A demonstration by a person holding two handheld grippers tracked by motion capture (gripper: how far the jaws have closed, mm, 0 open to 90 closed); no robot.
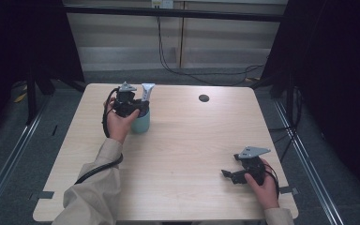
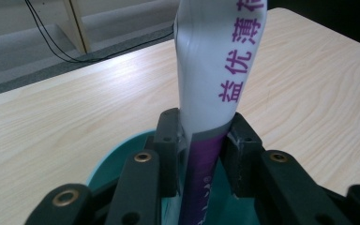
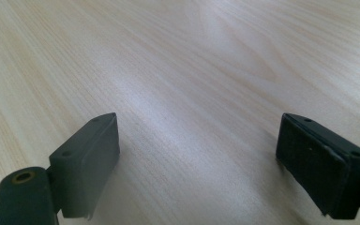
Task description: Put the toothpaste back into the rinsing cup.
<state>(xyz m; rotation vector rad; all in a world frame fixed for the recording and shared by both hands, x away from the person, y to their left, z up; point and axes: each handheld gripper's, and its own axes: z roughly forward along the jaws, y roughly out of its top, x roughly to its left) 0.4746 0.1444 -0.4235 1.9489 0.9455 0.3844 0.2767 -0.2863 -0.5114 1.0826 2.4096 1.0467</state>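
A white and purple toothpaste tube (image 2: 215, 65) with purple print stands upright in a teal cup (image 1: 141, 123) at the table's far left. My left gripper (image 2: 201, 140) is shut on the tube just above the cup's rim (image 2: 117, 150). In the high view the tube's flat end (image 1: 147, 89) sticks up beside the left gripper (image 1: 130, 105). My right gripper (image 1: 229, 174) rests low over the table near the front right corner, open, with nothing between its pads (image 3: 89, 159).
The light wooden table (image 1: 187, 140) has a small dark round hole (image 1: 204, 98) near its far edge. Cables hang at the wall behind. Grey floor and metal rails flank the table.
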